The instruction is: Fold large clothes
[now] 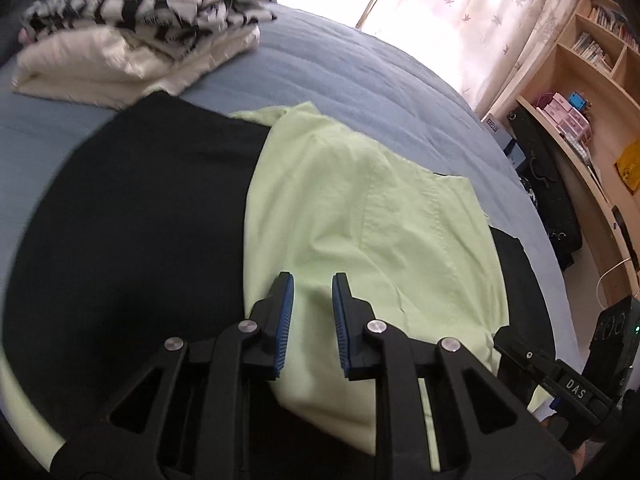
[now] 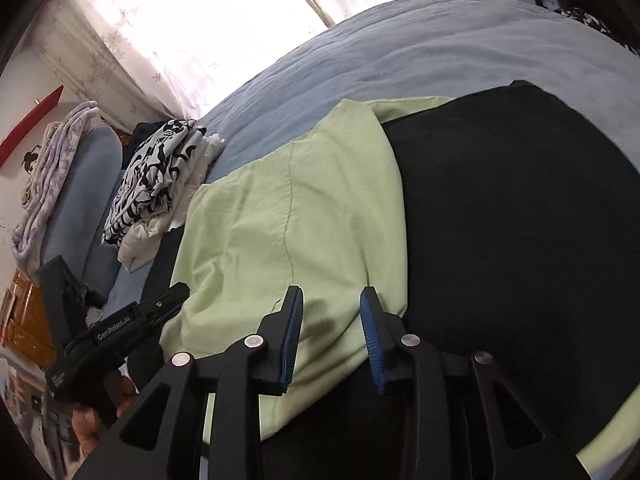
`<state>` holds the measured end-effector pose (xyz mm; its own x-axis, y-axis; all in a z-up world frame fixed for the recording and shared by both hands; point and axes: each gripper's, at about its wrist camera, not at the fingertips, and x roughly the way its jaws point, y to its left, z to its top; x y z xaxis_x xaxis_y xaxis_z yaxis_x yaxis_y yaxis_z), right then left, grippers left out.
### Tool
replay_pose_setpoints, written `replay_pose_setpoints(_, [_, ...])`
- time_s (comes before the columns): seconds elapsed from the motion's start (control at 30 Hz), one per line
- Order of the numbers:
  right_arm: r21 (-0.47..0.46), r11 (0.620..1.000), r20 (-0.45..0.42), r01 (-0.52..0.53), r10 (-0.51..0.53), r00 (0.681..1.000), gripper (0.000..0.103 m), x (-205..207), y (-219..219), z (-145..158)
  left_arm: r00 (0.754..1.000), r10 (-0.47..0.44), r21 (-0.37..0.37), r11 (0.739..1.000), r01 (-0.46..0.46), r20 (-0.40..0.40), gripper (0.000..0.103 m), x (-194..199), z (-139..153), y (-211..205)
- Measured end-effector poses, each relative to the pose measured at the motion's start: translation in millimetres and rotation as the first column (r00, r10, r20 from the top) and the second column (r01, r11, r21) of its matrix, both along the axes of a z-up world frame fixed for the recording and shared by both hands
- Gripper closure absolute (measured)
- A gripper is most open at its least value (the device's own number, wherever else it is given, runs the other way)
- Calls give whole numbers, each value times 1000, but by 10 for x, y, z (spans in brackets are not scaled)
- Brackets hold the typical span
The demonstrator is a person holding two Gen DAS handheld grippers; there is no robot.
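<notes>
Two garments lie unfolded just ahead of both tongs: green garment (image 1: 360,220) draped over black garment (image 1: 140,220); left gripper (image 1: 313,280) and right gripper (image 2: 331,294) released, empty; folded stack (image 1: 132,40) beyond suggests partial progress.

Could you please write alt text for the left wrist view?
Open left tongs hover over a light green garment draped across a black one on a blue bed. A stack of folded clothes sits at the far left, and shelves stand to the right.
</notes>
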<state>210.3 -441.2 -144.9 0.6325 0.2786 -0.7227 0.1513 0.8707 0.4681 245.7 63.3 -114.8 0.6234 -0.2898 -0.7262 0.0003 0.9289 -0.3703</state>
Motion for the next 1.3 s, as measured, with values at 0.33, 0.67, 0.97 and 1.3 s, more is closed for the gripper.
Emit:
replay_pose_setpoints(0.33, [38,999,100,2,-6,995,59,-525,288,591,999,12,90,996,-16,46,85,-867,578,-48])
replay_pose_setpoints(0.67, [-16,1000,160,-12,14,987,31,-1275,322,1104,999,7,111,994,-12,51,84,-1492,850,-80])
replay_pose_setpoints(0.97, [-83,995,106,-50,59,993,31,-1571,476,1079,998,0,120,993,-8,64,83,-1855,919,-66])
replay_pose_setpoints(1.3, [-184,974,104,-130,151,983,31,-1803,593,978,999,4,108,994,-9,48,79,-2112,852,19])
